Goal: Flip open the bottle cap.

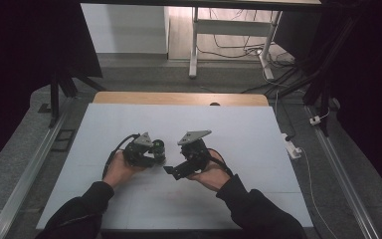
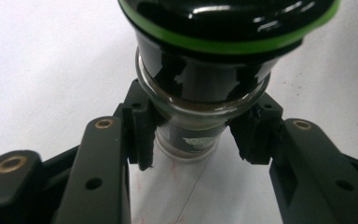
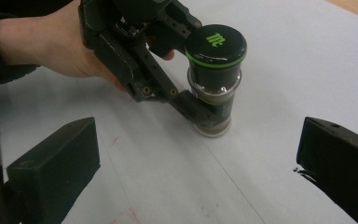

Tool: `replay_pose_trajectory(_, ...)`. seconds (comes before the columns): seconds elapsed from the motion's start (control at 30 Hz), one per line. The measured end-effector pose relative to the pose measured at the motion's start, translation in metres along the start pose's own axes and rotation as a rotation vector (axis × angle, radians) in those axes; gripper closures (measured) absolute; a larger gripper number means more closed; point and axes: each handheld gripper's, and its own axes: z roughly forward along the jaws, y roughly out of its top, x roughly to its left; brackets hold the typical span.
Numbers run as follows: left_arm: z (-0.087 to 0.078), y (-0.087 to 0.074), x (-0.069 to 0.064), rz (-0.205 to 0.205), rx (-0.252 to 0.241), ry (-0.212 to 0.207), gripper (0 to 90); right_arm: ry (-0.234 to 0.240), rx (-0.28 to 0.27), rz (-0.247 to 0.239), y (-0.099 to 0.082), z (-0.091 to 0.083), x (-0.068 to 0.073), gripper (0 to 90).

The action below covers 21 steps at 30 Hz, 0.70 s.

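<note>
Left tool is clamped low on the glass spice jar with the black, green-ringed lid, upright mid-worktop; keep it planted while the right tool, its pads wide apart, squares onto the lid before closing.

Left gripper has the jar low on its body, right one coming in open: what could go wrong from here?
1. The left gripper clamps the glass jar near its base, well below the black green-ringed cap; a push or twist at the cap may tilt it in the fingers.
2. The glass looks smooth, so the jar might spin in the grip rather than the cap turning.
3. The right gripper, wide open, may knock the jar as it nears.
</note>
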Motion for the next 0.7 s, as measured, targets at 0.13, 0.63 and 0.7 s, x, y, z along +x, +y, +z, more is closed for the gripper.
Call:
replay_pose_trajectory(0.13,0.000,0.000,0.000,0.000,0.001,0.000,53.7,-0.001,0.003,-0.014,0.002,0.008,0.000,0.0)
replay_pose_trajectory(0.63,0.000,0.000,0.000,-0.001,0.000,-0.001,53.7,-0.002,0.005,-0.038,0.004,0.023,-0.004,24.8)
replay_pose_trajectory(0.7,0.000,0.000,0.000,0.001,0.001,-0.002,53.7,0.021,0.004,-0.027,0.005,0.023,-0.005,39.2)
